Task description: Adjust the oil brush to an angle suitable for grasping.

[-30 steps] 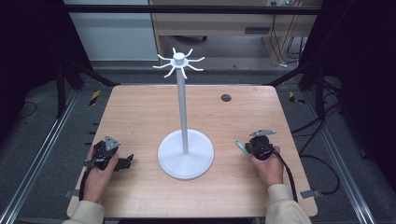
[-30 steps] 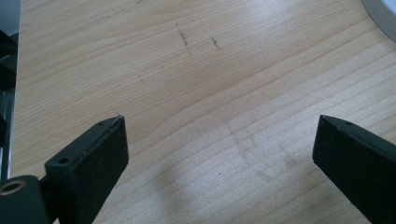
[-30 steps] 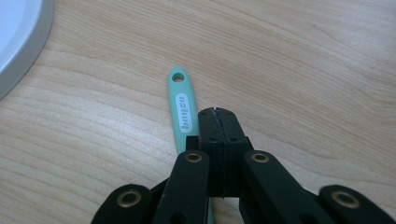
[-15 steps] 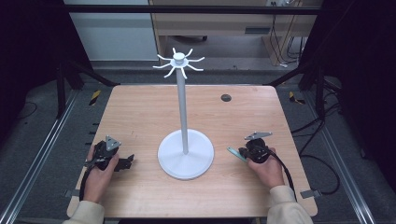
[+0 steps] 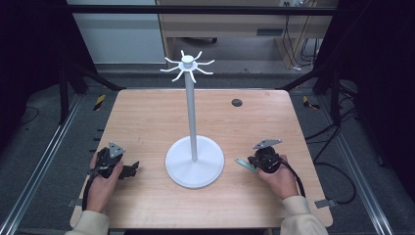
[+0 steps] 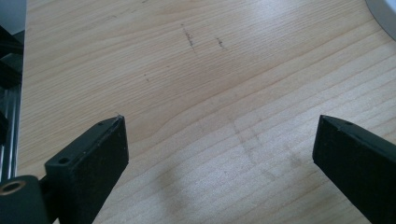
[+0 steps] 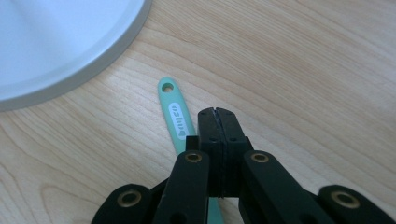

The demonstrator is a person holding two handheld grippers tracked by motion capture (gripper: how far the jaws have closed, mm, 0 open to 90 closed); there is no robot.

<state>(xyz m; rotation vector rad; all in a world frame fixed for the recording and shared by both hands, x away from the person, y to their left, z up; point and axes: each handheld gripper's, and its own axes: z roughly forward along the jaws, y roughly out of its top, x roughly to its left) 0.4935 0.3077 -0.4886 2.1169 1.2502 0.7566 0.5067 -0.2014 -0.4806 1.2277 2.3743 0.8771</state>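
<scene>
The right claw point(image 7: 218, 112) is clenched with nothing between its jaws, above a teal handle point(image 7: 176, 115) that lies flat on the worktop point(image 5: 147, 117) just right of the white stand point(image 5: 194, 161), near its base. The left claw point(image 6: 219, 149) is released over bare wood at the near left.
</scene>
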